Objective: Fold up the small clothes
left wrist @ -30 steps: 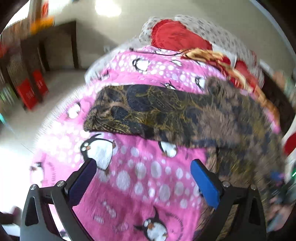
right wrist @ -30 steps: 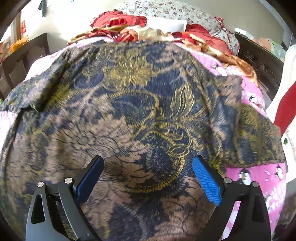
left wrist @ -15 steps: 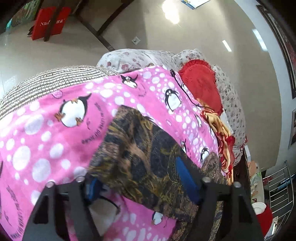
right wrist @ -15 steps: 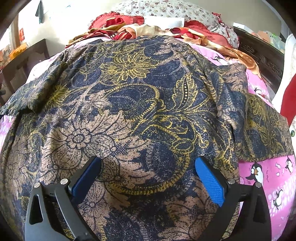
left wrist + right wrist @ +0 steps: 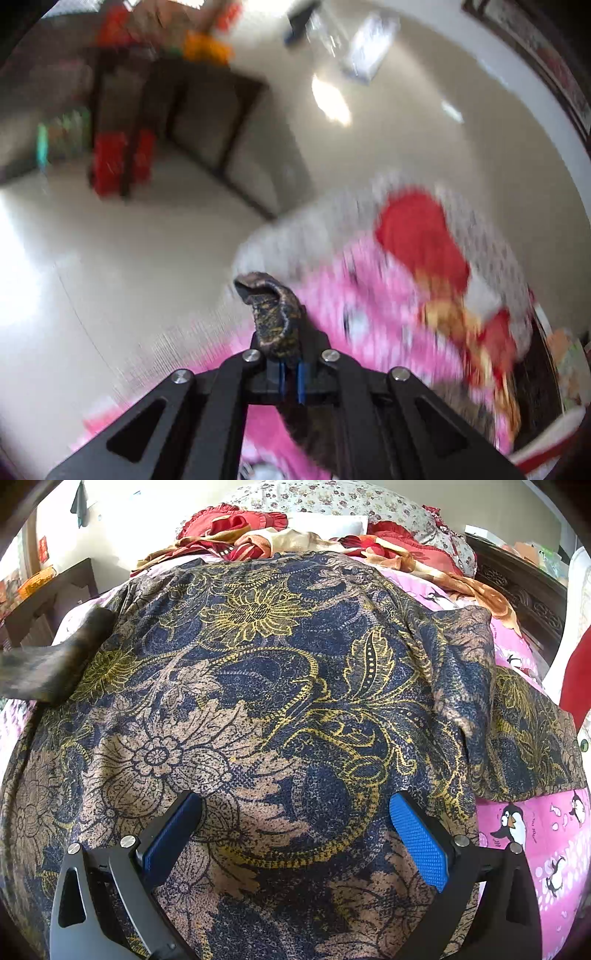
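L tool (image 5: 290, 365) pinches 1 shirt (image 5: 280, 701); R tool (image 5: 295, 830) agape.

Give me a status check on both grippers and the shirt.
Left gripper shut on batik shirt sleeve, lifted. Right gripper open, above the shirt body. Shirt spread on pink penguin blanket. Nothing blocking.

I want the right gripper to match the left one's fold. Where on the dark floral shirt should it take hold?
Probably the right sleeve of the floral shirt, near its hem. It lies flat on the pink penguin blanket, sticking out sideways, so the open right gripper can come from the right. The left gripper already pinches a sleeve.
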`<state>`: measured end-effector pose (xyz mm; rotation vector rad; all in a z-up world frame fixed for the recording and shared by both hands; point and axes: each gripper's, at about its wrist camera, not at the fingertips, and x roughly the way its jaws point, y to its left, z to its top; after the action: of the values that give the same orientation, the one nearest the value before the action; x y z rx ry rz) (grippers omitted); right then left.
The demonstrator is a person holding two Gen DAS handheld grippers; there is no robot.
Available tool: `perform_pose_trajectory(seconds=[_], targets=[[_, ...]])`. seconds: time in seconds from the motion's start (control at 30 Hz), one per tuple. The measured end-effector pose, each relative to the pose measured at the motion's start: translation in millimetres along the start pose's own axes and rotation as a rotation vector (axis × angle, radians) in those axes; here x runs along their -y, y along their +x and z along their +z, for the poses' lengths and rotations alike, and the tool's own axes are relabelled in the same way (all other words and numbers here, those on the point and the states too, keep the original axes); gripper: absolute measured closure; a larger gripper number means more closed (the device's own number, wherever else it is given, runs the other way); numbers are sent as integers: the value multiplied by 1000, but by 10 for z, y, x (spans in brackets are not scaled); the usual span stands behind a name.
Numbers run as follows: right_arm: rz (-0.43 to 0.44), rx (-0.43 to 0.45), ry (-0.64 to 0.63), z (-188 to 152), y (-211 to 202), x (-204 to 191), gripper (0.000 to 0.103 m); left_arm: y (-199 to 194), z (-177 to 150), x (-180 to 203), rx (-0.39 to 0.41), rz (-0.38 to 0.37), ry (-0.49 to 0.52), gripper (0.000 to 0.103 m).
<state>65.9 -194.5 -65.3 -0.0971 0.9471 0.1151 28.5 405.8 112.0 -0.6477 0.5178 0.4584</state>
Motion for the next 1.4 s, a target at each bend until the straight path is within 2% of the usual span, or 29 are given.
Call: perform_pose_trajectory(seconds=[0.07, 0.13, 0.2, 0.27, 0.33, 0.43, 0.53, 0.6, 0.63, 0.73, 0.8, 0.83, 0.87, 1.0, 1.03, 1.07, 1.1, 1.13, 1.2, 1.27, 1.3, 1.33, 1.37, 1.4], targets=[[1, 0, 1, -1, -1, 10, 0, -158, 255, 86, 41, -7, 32, 99], [0, 0, 0, 1, 2, 4, 0, -222, 284, 334, 37, -60, 105, 99], [-3, -2, -1, -3, -6, 4, 0, -226, 144, 650, 4, -142, 169, 99], [-6, -8, -2, 7, -9, -3, 0, -131, -167, 1128, -73, -251, 237, 99], [-2, -29, 0, 36, -16, 2, 0, -14, -701, 1753, -161, -363, 347, 99], [29, -62, 37, 53, -77, 68, 0, 163, -1496, 2449, -278, -482, 462, 99], [49, -68, 72, -20, -203, 146, 0, 445, -2482, 3044, -412, -545, 560, 99], [54, -64, 66, -73, -308, 191, 0, 583, -2979, 3198, -493, -548, 617, 95], [46, -61, 58, -87, -348, 208, 1, 650, -3287, 3251, -540, -533, 667, 90], [27, -32, 43, -64, -486, 296, 2, 627, -3666, 3134, -606, -538, 733, 83], [47, 26, 40, 48, -569, 333, 2, 474, -3676, 2960, -605, -552, 744, 64], [66, 56, 39, 121, -586, 330, 2, 375, -3635, 2804, -574, -547, 747, 50], [94, 87, 37, 208, -586, 310, 2, 276, -3584, 2679, -545, -540, 751, 42], [270, 141, 14, 651, -306, 131, 2, 247, -3426, 2098, -490, -414, 766, 42], [324, 134, 16, 781, -153, 61, 3, 289, -3388, 2004, -491, -392, 757, 47], [359, 121, 11, 836, -50, 5, 5, 291, -3340, 1855, -488, -383, 735, 60], [393, 85, -2, 933, 149, -74, 10, 307, -3350, 1819, -471, -392, 727, 62], [384, 58, -4, 981, 276, -112, 16, 280, -3348, 1767, -453, -393, 734, 63], [366, -34, 9, 1034, 601, -173, 21, 234, -3403, 1743, -421, -388, 763, 63], [393, 11, 17, 1026, 596, -179, 29, 228, -3421, 1731, -417, -379, 771, 62], [457, 0, 29, 1044, 599, -172, 59, 244, -3418, 1726, -422, -381, 764, 62], [533, -43, 60, 1053, 633, -139, 95, 254, -3399, 1720, -427, -388, 753, 62], [550, -49, 80, 1056, 624, -99, 96, 249, -3387, 1686, -432, -396, 744, 62], [538, -12, 76, 1046, 538, -42, 96, 277, -3372, 1691, -437, -403, 734, 62]])
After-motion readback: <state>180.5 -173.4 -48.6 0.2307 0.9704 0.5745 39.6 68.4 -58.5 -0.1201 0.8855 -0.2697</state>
